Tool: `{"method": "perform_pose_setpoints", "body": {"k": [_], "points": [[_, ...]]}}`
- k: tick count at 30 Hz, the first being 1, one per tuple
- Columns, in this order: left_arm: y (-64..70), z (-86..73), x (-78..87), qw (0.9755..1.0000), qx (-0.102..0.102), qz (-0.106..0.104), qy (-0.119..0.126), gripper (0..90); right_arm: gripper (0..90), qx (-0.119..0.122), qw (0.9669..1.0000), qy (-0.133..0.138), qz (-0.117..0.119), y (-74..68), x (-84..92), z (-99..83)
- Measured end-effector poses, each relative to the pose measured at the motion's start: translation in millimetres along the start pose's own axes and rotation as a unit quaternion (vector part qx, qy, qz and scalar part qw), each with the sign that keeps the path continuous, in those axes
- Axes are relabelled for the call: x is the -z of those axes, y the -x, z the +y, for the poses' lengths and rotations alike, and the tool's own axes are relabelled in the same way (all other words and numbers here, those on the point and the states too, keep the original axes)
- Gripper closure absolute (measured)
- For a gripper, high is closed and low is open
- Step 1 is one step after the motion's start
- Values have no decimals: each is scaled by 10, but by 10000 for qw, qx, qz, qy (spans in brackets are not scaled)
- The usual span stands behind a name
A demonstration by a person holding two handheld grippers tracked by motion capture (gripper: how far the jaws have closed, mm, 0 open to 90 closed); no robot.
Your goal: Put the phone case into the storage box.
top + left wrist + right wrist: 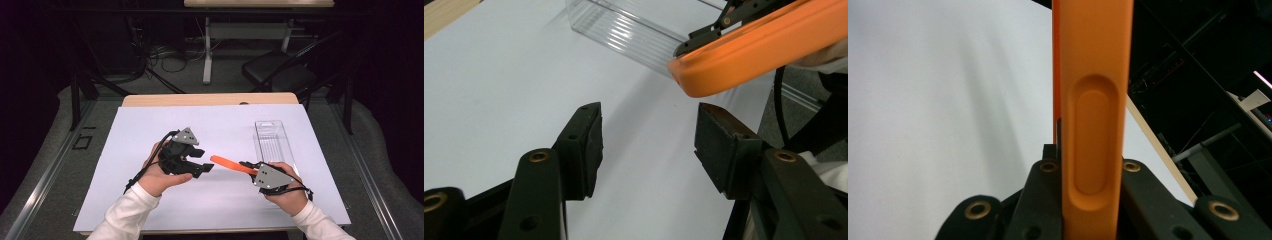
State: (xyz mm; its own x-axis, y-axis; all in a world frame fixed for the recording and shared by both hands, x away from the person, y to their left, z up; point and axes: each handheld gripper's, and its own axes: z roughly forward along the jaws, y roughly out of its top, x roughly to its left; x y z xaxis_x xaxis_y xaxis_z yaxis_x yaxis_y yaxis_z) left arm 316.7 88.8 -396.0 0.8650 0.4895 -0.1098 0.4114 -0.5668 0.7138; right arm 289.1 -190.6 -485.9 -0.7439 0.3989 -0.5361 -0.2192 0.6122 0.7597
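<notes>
On the table (150,99), a pale wooden top is carrying a big white sheet (150,200), smooth and matte, and that sheet is taking up nearly all of my working area. Toward its far right side, a clear plastic tray (273,141) is lying flat, long and narrow with ribbed walls that are catching the light; it is sitting empty as far as I can see.

I am judging the work as partway along: the orange strip (226,163) is already off the sheet and in the air, and a handover to my other tool seems to be in hand, with the placing, perhaps into the tray, not yet done.

My right gripper (247,166) is clamping hard on one end of that strip, its black jaws pressing on both sides. The strip is looking like moulded plastic or rubber, flat and long, with rounded edges and an oval recess sunk into one face. It is pointing from my right tool toward my left.

My left gripper (206,167) is waiting at the strip's free tip with its jaws about half apart. Its dark, grainy pads (716,145) are gripping nothing, the orange tip hanging just beyond them, not between them.
</notes>
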Motion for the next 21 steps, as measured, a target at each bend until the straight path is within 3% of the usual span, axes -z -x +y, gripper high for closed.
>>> {"method": "perform_pose_setpoints", "body": {"k": [8,21], "points": [[0,10,10,9999,27,-35,105,459,878,-212,9997,60,49,-16,-19,-38],[34,43,-34,9995,-128,-84,282,511,878,-445,9988,157,119,12,-39,-52]]}}
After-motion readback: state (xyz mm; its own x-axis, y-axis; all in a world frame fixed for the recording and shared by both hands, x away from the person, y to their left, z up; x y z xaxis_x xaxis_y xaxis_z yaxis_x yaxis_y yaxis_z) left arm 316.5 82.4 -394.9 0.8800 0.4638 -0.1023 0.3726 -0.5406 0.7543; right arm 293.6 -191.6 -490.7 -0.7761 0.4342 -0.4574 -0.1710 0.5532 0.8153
